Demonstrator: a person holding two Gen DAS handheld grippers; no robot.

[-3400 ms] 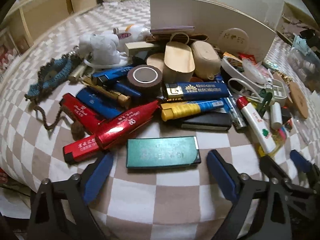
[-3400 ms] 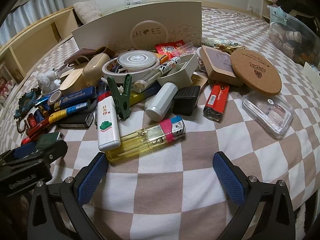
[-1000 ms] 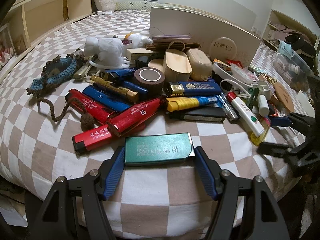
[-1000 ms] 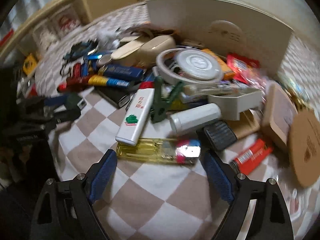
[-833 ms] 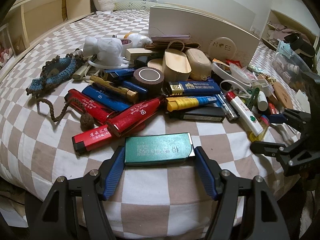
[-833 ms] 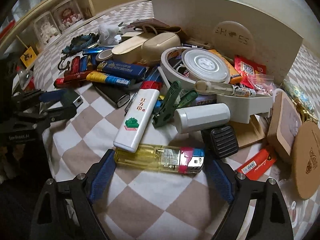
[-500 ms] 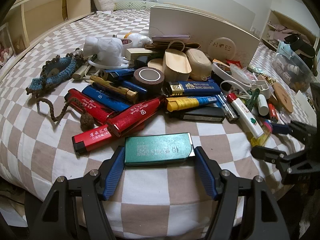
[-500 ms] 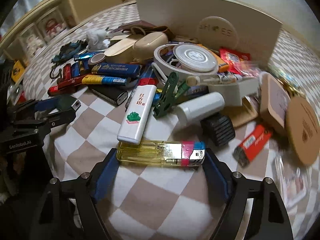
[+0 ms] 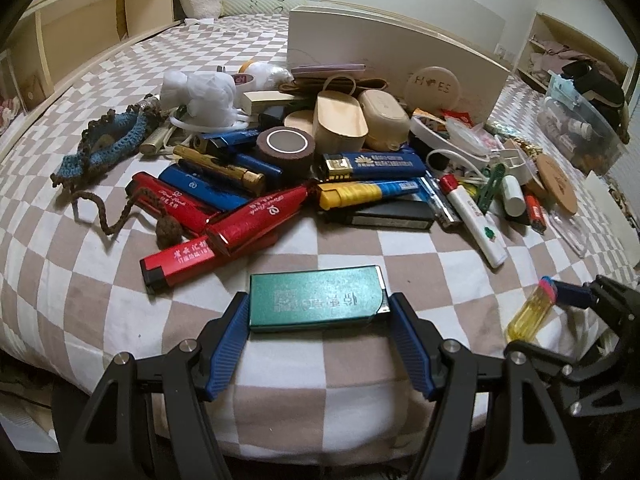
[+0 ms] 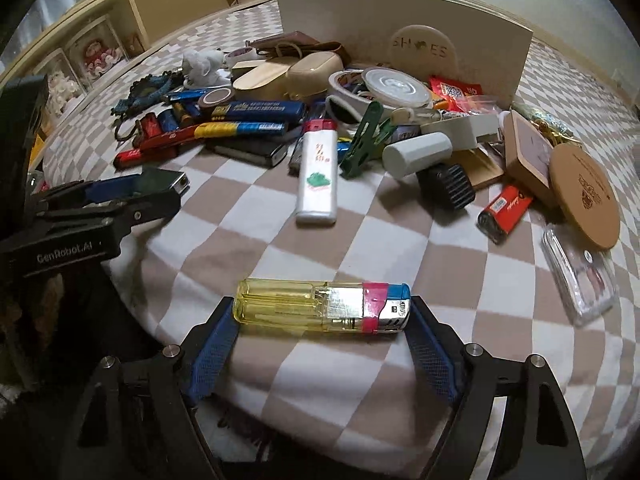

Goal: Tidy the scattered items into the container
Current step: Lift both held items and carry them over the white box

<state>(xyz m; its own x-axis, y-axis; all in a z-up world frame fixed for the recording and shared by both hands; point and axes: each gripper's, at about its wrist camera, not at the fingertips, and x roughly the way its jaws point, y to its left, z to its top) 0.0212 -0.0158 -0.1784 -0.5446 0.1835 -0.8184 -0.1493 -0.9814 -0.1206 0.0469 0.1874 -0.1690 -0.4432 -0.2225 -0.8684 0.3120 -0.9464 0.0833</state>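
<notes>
Both fisheye views look over a bed covered with a brown-and-white checked blanket (image 9: 100,264), on which small items lie heaped toward the middle.

Left gripper (image 9: 319,322): its two blue-padded jaws are closed end to end on a flat green metallic rectangular lighter (image 9: 316,302), near the blanket's front edge and clear of the heap. In the right wrist view the same gripper (image 10: 120,196) appears at the left edge with the green lighter (image 10: 160,182) between its tips.

Right gripper (image 10: 322,324): its jaws are drawn in against the two ends of a transparent yellow lighter with a pink and blue band and a silver cap (image 10: 324,306), near the front edge; whether the lighter is lifted off the blanket or resting on it cannot be told. In the left wrist view this gripper (image 9: 568,316) sits at the front right corner with the yellow lighter (image 9: 528,316) in it.

Heap: a white lighter with a red cap and green print (image 10: 318,176) lies nearest the front; a green plastic clothes peg (image 10: 366,140) lies just beside it. A red metallic lighter (image 9: 256,220) lies across a second red one (image 9: 180,262).

Container: a cream cardboard shoe box (image 10: 400,36) stands behind the heap, toward the far side of the blanket, its printed side facing the cameras.
</notes>
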